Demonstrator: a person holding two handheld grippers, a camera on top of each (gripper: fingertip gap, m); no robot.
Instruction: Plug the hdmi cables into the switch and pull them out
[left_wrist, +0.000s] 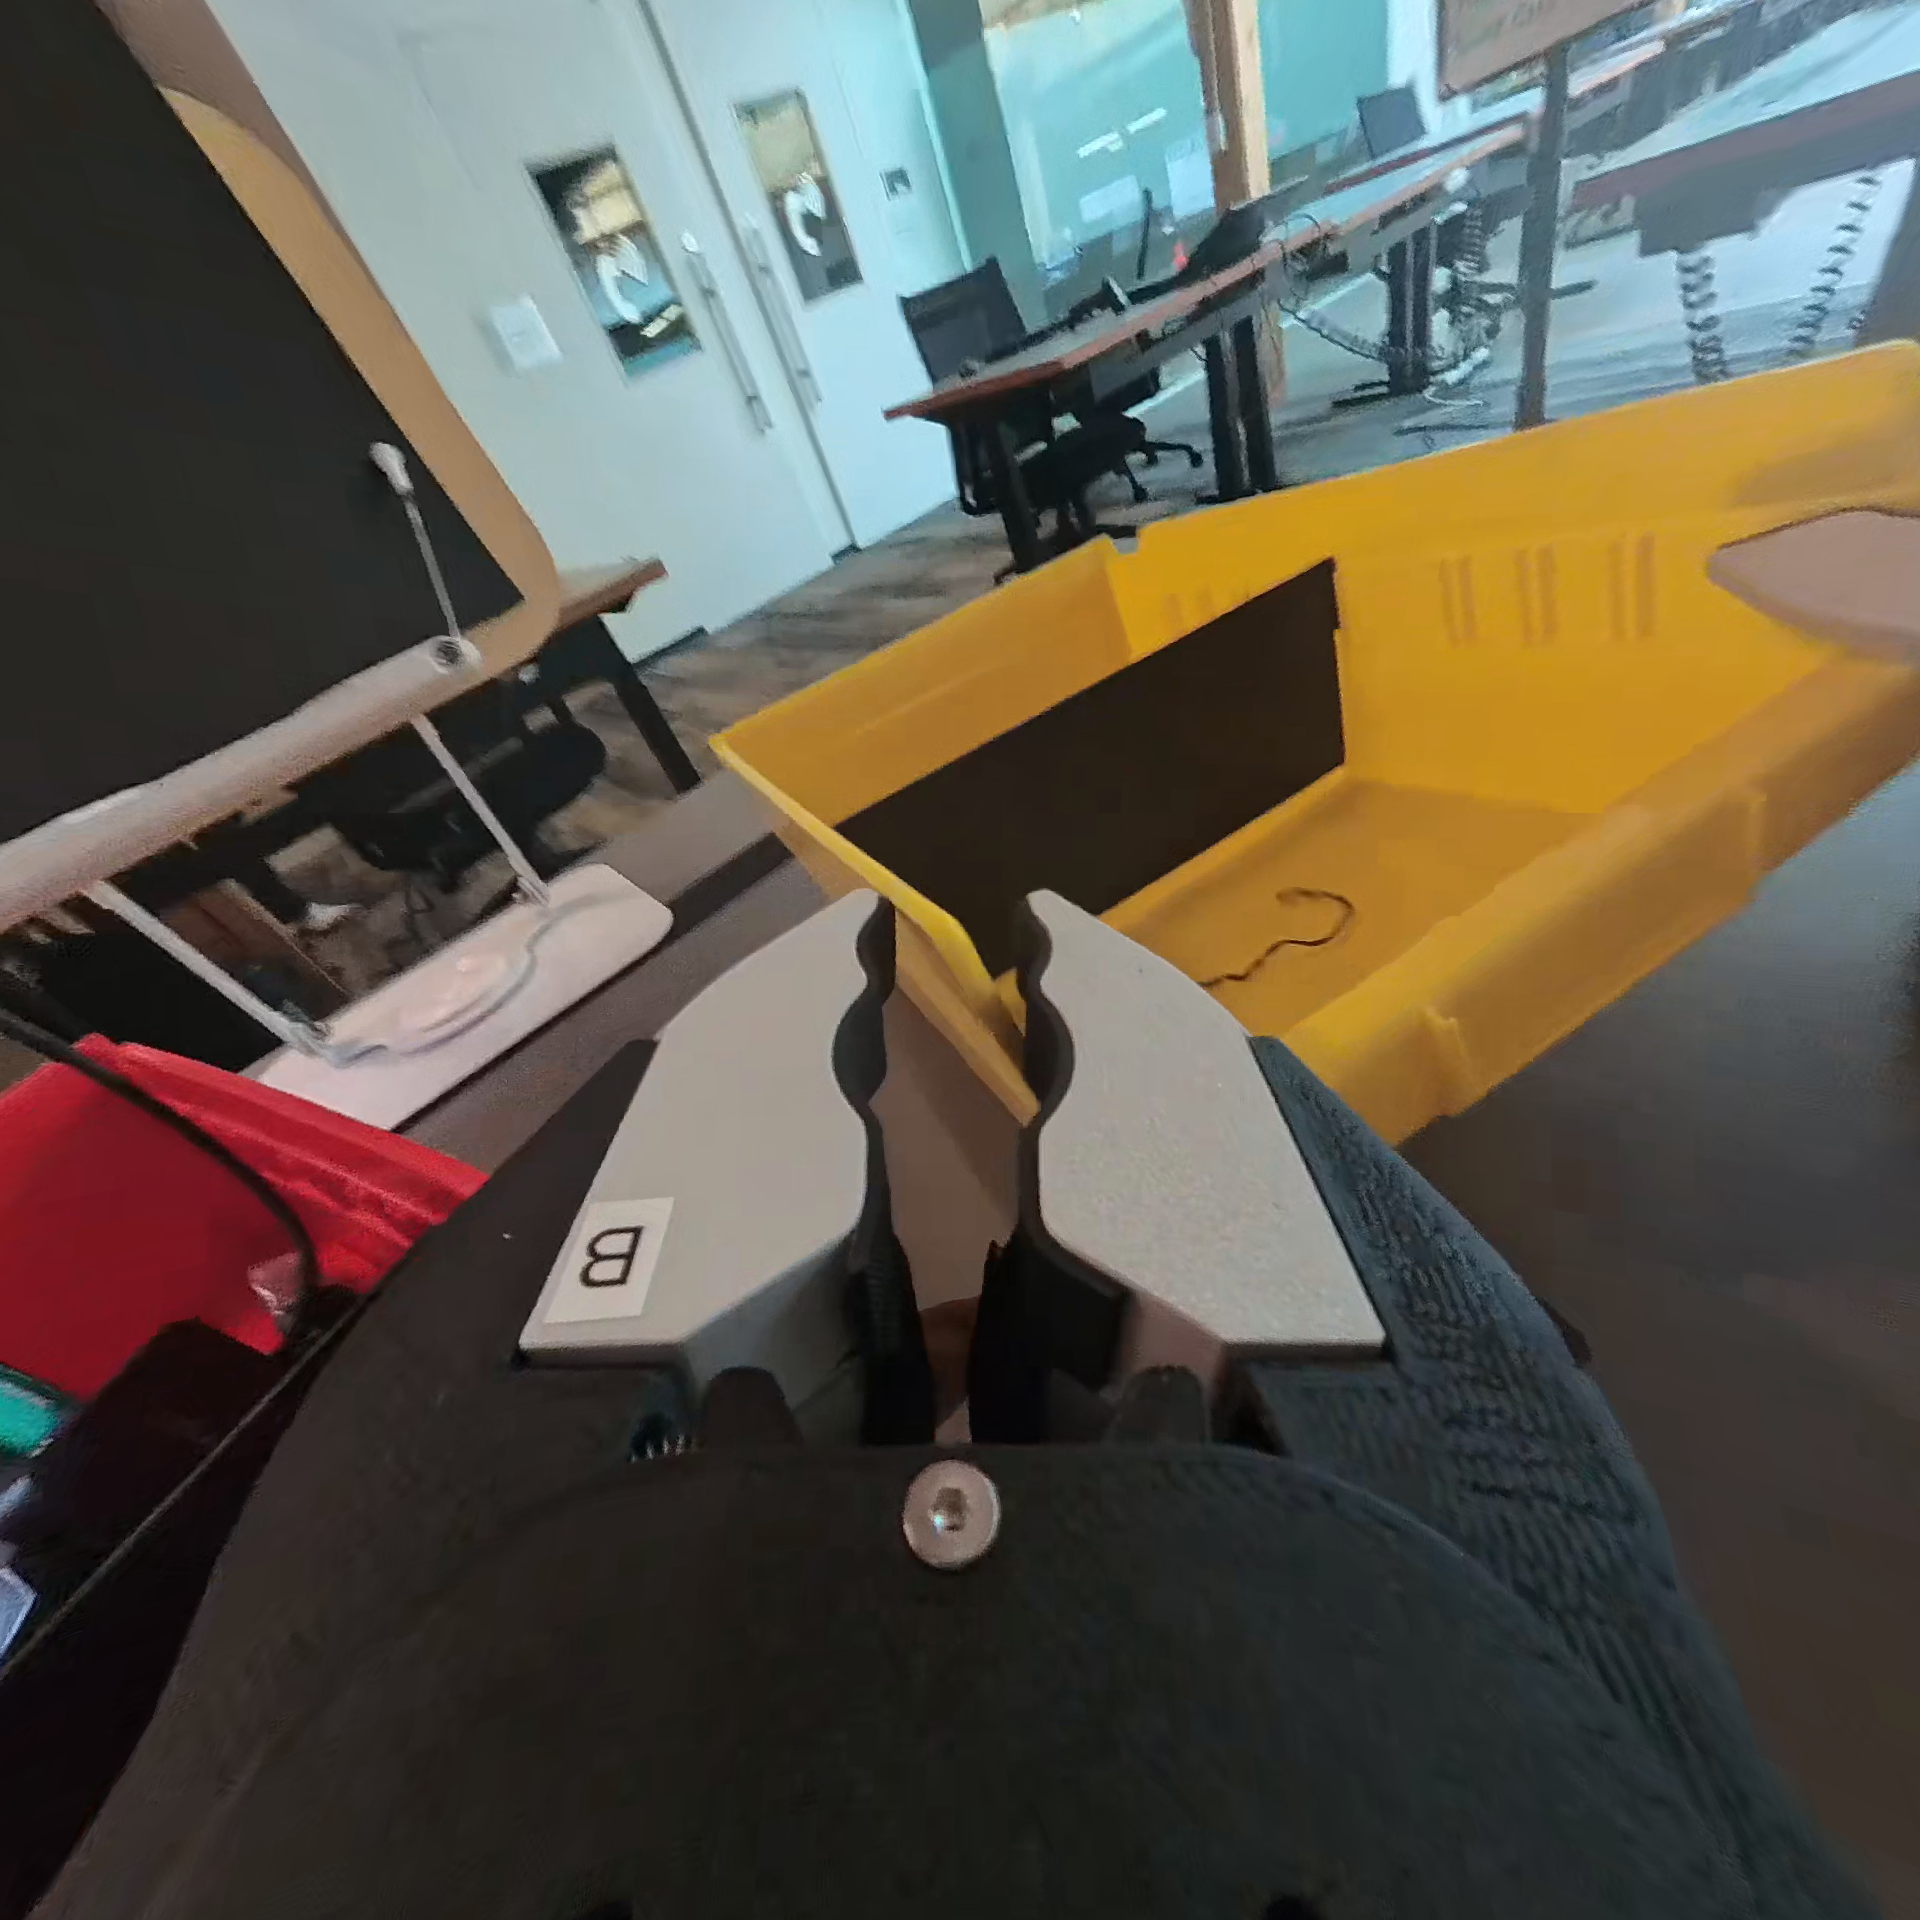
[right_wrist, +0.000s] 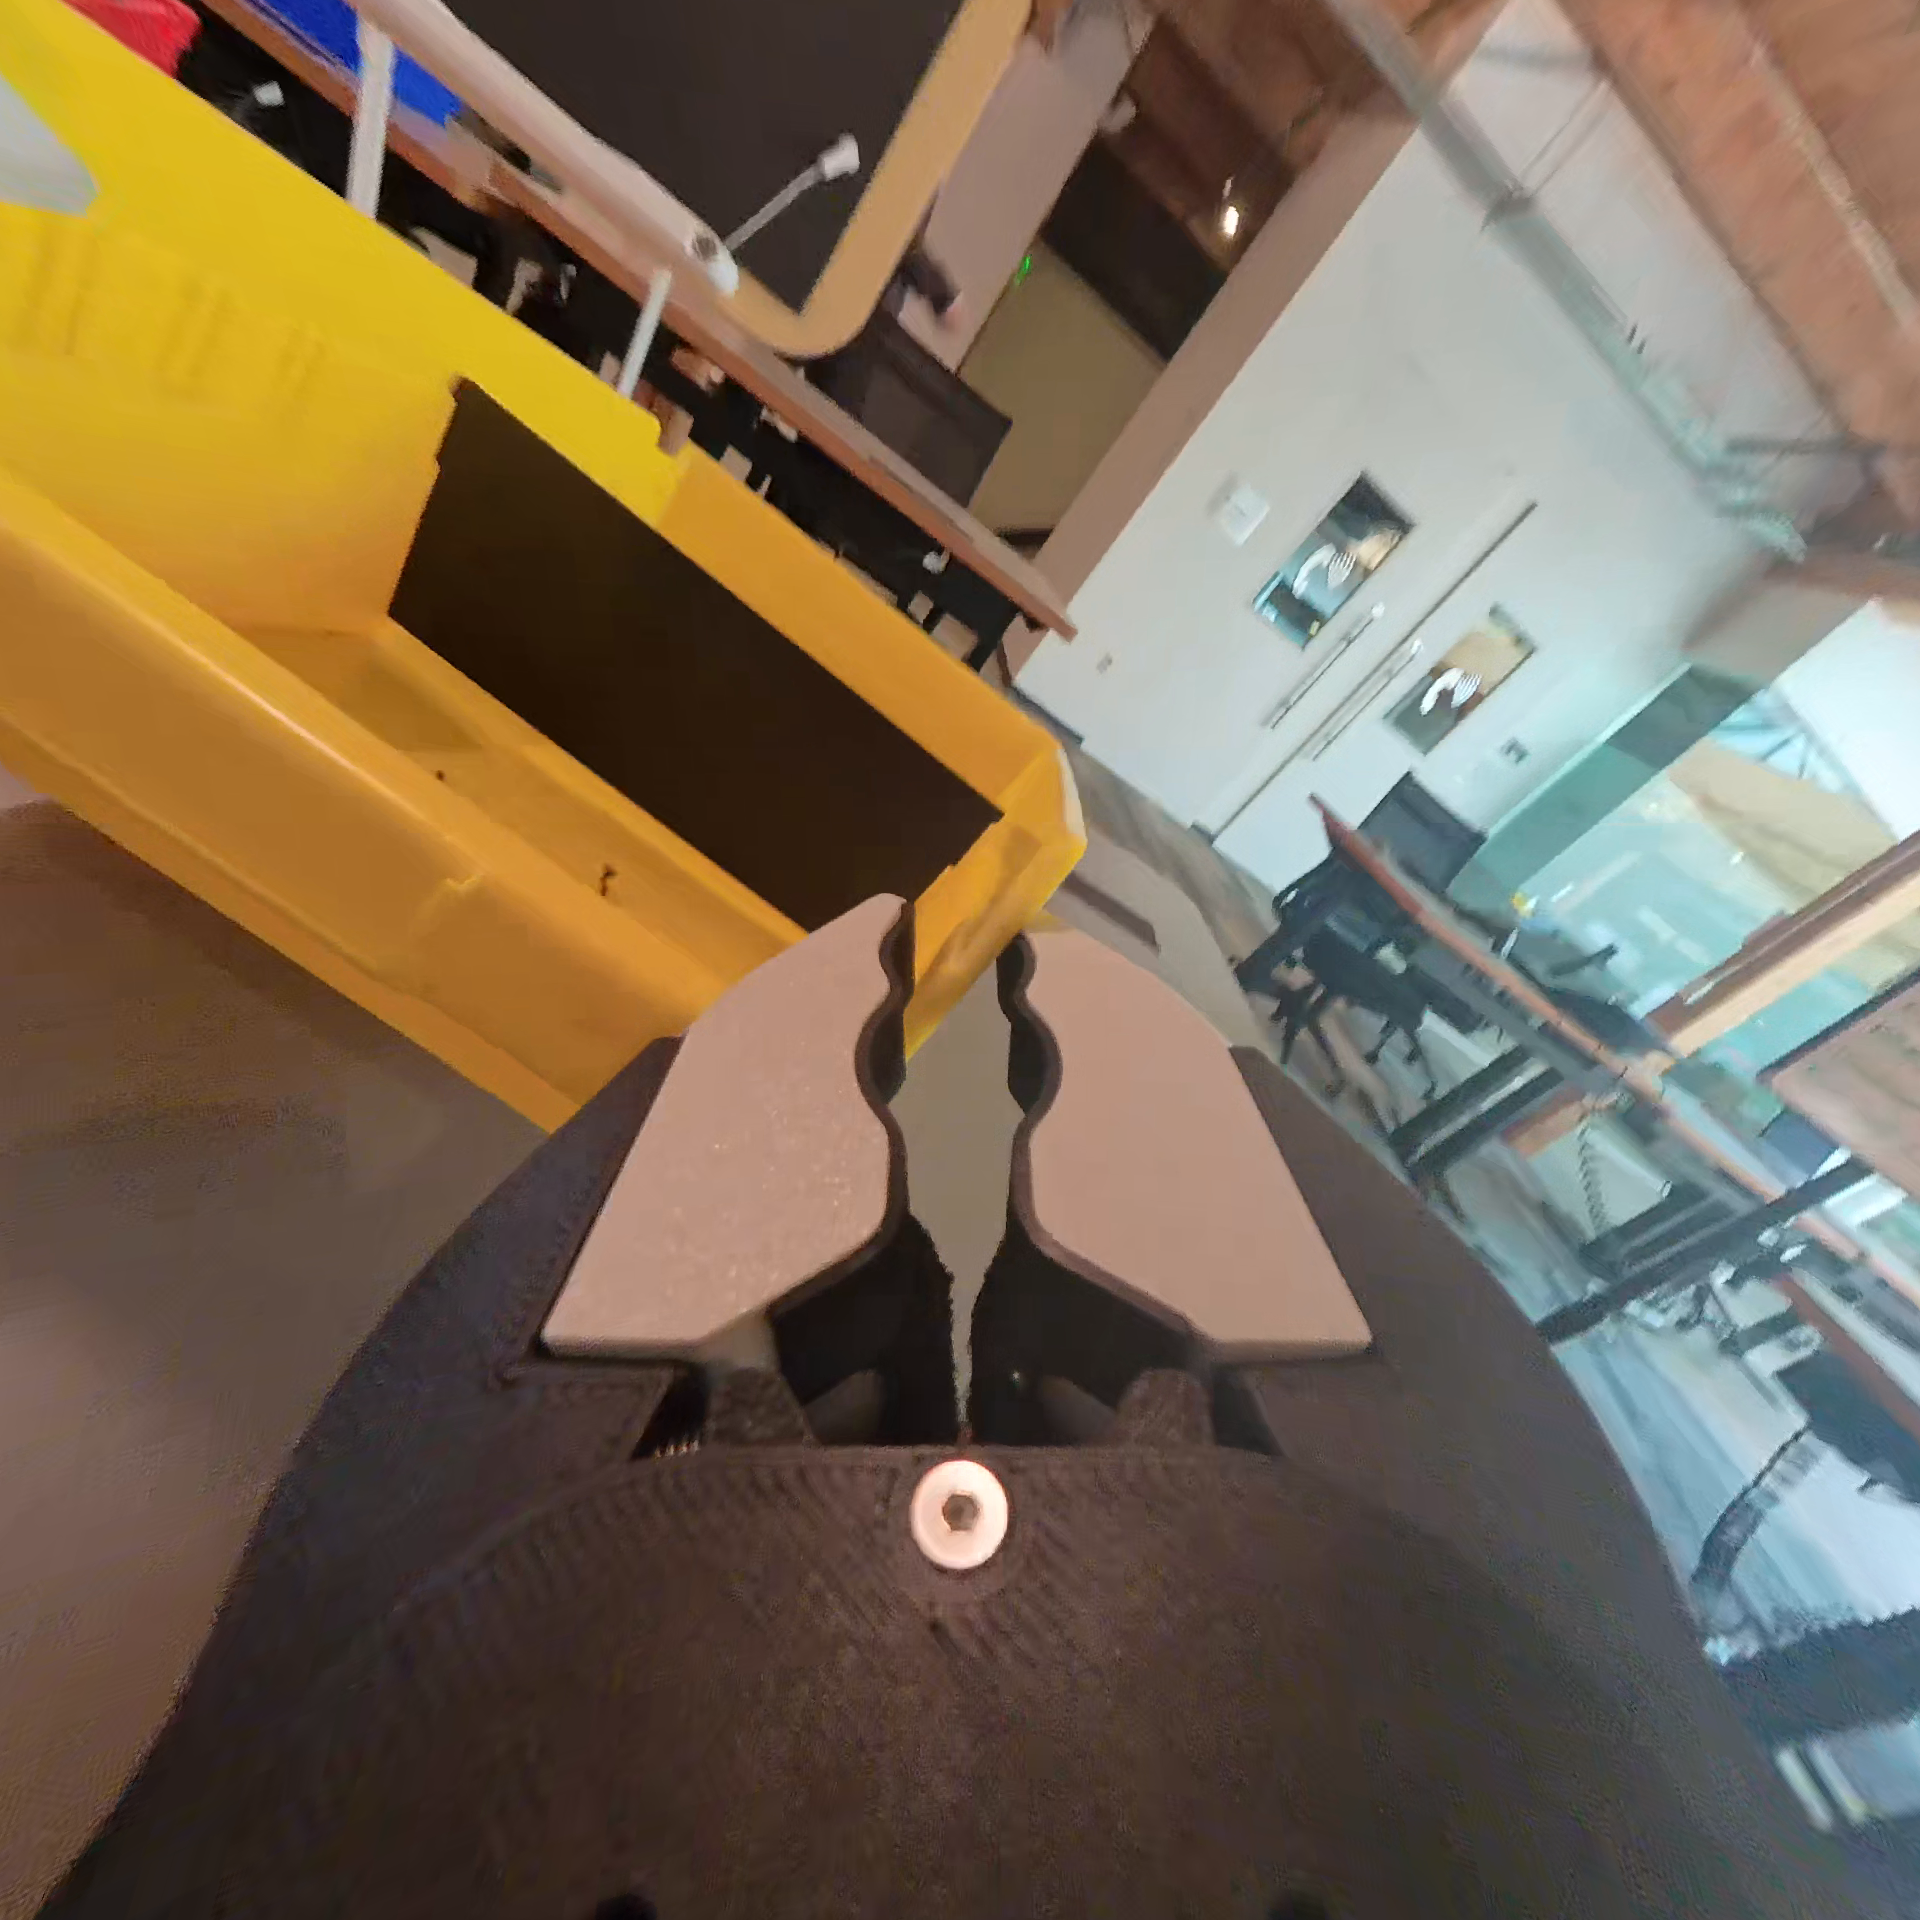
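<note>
No HDMI cable and no switch show in either view. My left gripper is open a little and empty, low over the dark table. Its fingertips are at the near corner of a yellow bin. The bin has a black divider panel and a thin black wire on its floor. My right gripper is also open a little and empty. It is tilted and points past the end corner of the same yellow bin with its black divider.
A red bin with a black cable over it sits at the left. A monitor on a white stand is behind it, and also shows in the right wrist view. Desks and chairs stand farther off.
</note>
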